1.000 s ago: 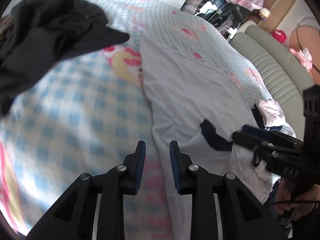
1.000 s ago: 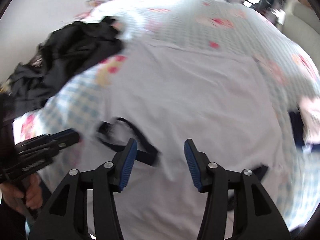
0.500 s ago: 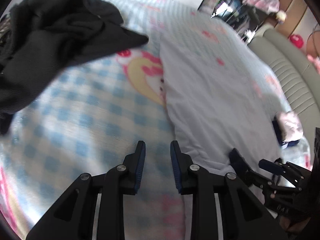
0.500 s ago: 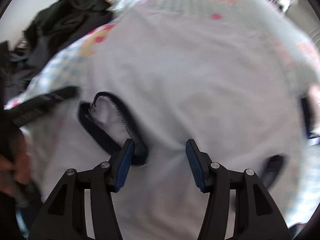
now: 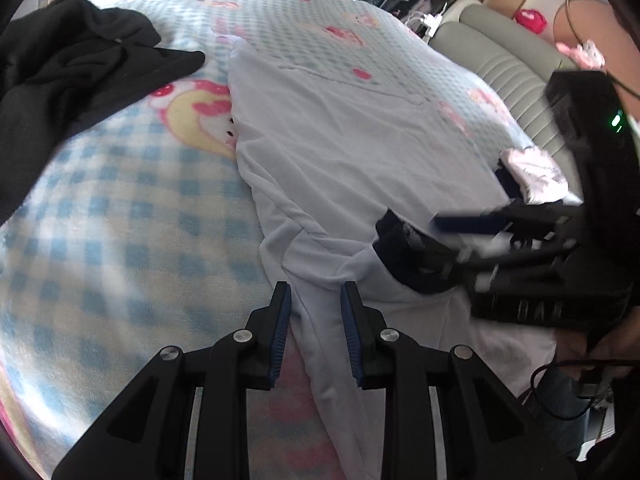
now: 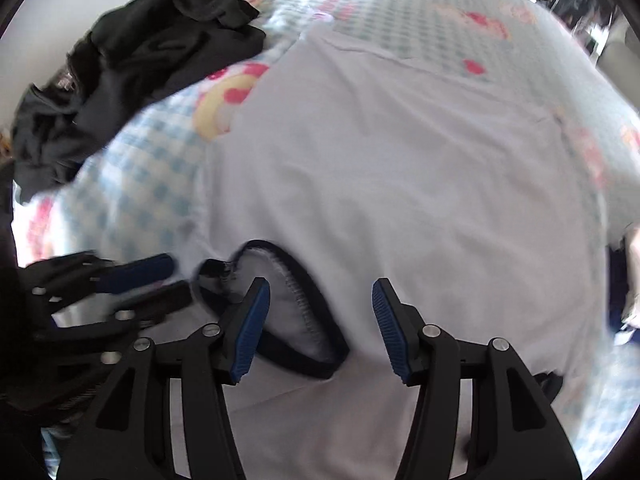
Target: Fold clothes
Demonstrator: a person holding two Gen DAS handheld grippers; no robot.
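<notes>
1. I am holding my left tool [image 5: 314,320] low over the bed [image 5: 120,208], its two blue pads standing a little apart with a fold of the white shirt [image 5: 352,152] lying between them; I cannot tell whether the pads are touching the cloth.
2. The white shirt is lying spread flat on the checked bedspread, reaching away from both tools toward the far side of the bed. Its near left edge is running just ahead of the left tool.
3. My right tool [image 6: 320,320] is hovering spread wide above the shirt's near end, gripping nothing. The dark navy collar [image 6: 296,312] is sitting just ahead of its left pad and partly behind it.
4. In the left wrist view, the right tool is showing to the right, blurred, with its tips at the collar [image 5: 408,256].
5. In the right wrist view, the left tool is showing to the left, blurred, close beside the collar.
6. A heap of black clothing [image 5: 72,64] is lying far ahead and left of both tools, on the bedspread, apart from the shirt.
7. A small pink-and-white folded item [image 5: 532,176] is lying beyond the shirt's right edge, ahead of the right tool.
</notes>
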